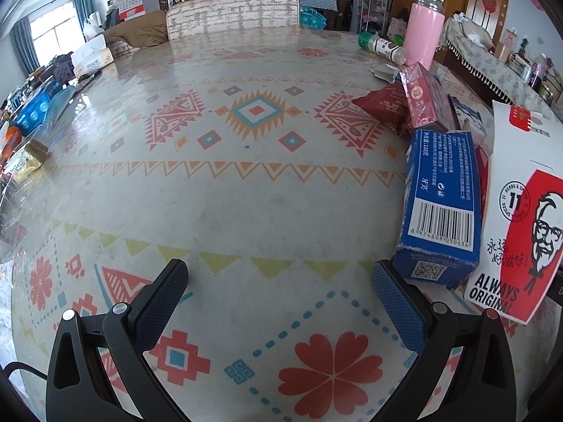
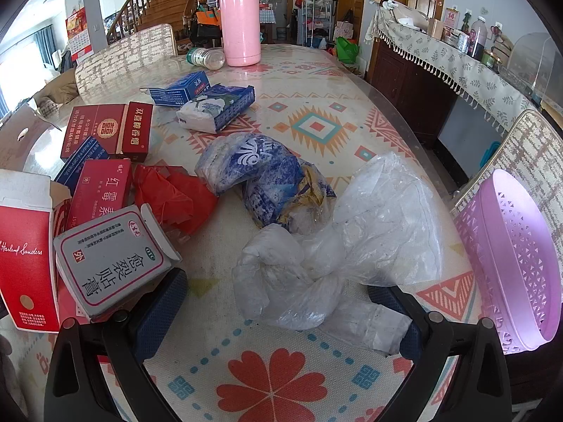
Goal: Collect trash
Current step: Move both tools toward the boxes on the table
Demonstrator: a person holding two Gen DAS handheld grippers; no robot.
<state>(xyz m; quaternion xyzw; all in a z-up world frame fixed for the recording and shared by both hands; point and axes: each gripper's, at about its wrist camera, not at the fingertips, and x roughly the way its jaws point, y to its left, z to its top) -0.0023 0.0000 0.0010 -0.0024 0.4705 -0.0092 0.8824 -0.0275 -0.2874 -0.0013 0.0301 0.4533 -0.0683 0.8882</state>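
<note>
Clear plastic bag [image 2: 337,263], crumpled on counter [image 2: 352,105], between right gripper [image 2: 278,302] open jaws; lilac basket [image 2: 513,260] at right edge; left gripper [image 1: 279,288] jaws open, empty, beside blue toothpaste box [image 1: 443,204]

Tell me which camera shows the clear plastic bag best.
Right wrist: the clear plastic bag lies crumpled between the open right tongs, beside the purple basket. Left wrist view doesn't show it, only boxes.

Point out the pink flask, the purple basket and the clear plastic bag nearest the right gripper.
pink flask [image 2: 241,31], right wrist view, middle of its pink body.
purple basket [image 2: 513,253], right wrist view, perforated inner wall.
clear plastic bag [image 2: 380,221], right wrist view, crumpled middle.
</note>
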